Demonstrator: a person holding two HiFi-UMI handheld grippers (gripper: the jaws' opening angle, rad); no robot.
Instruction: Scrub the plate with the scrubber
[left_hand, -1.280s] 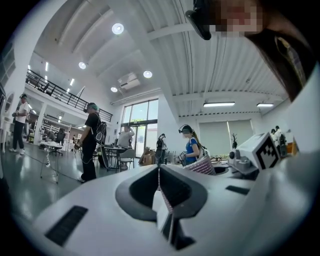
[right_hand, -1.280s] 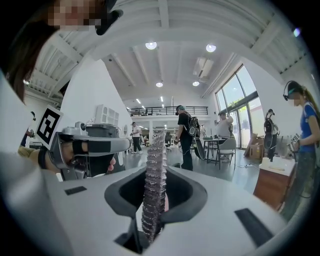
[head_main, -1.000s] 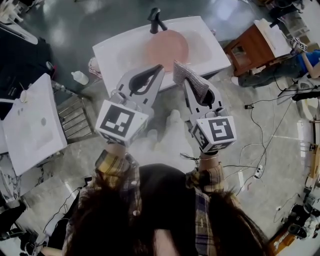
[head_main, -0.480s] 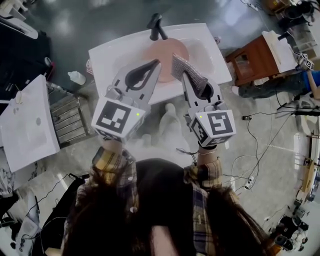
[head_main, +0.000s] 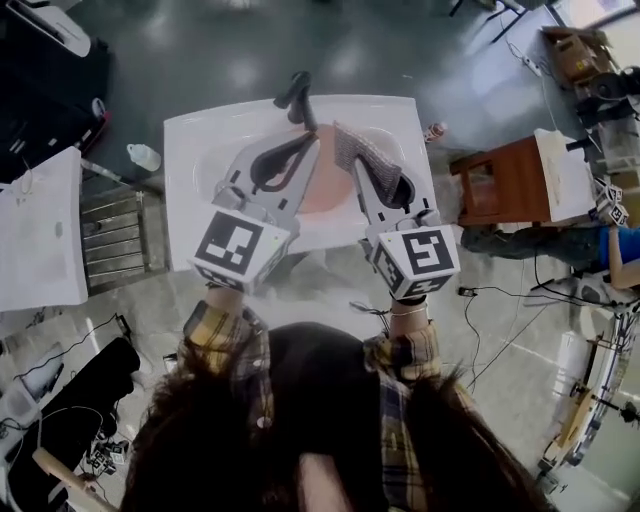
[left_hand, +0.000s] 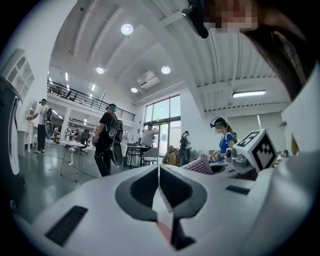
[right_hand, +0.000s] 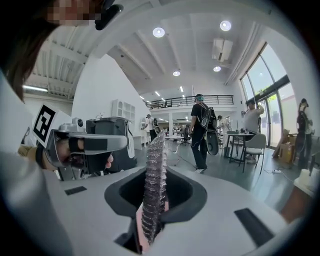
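Right gripper view: my right claw (right_hand: 156, 172) is clamped on the scrubber (right_hand: 155, 147); my left claw (left_hand: 158, 168) is pressed together, holding nothing.

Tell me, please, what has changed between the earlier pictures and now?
Both grippers moved farther forward over the sink. The plate, ahead of their tips before, now lies under the left gripper and the right gripper. Nothing was grasped or released. Unchanged: the right stays shut on the scrubber, the left stays shut and empty.

White sink (head_main: 190, 140), black faucet (head_main: 297, 95), brown cabinet (head_main: 505, 185), white bottle (head_main: 144, 156)
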